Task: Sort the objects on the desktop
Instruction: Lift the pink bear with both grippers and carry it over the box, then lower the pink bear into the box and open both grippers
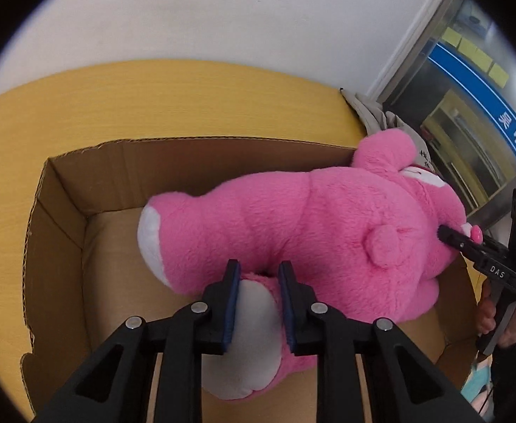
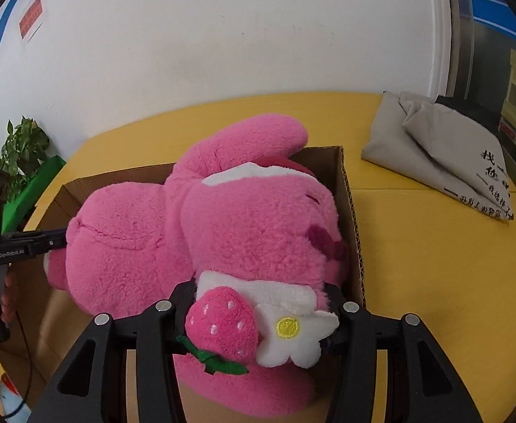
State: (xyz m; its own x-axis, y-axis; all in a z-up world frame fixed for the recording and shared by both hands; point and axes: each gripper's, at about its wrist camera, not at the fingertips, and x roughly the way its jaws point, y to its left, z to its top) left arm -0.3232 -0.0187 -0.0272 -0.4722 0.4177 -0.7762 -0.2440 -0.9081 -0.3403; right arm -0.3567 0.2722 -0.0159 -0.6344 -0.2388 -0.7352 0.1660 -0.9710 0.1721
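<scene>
On the yellow table [image 1: 152,98] stands an open cardboard box [image 1: 64,190], and the pink plush toy [image 1: 311,218] hangs over it — light, soft, floppy, best pinched at firm parts. The left gripper [image 1: 256,289] clamps narrowly on a white-soled foot; the right gripper [image 2: 258,303] holds the head at the strawberry [image 2: 222,324] — jaws half wide.

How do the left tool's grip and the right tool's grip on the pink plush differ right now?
The left tool pinches a white-soled foot, jaws narrow; the right tool spans the head by the strawberry, jaws wider. The left tool's blue pads show; the right tool's are buried in fur. Both hold the pink plush over the cardboard box.
</scene>
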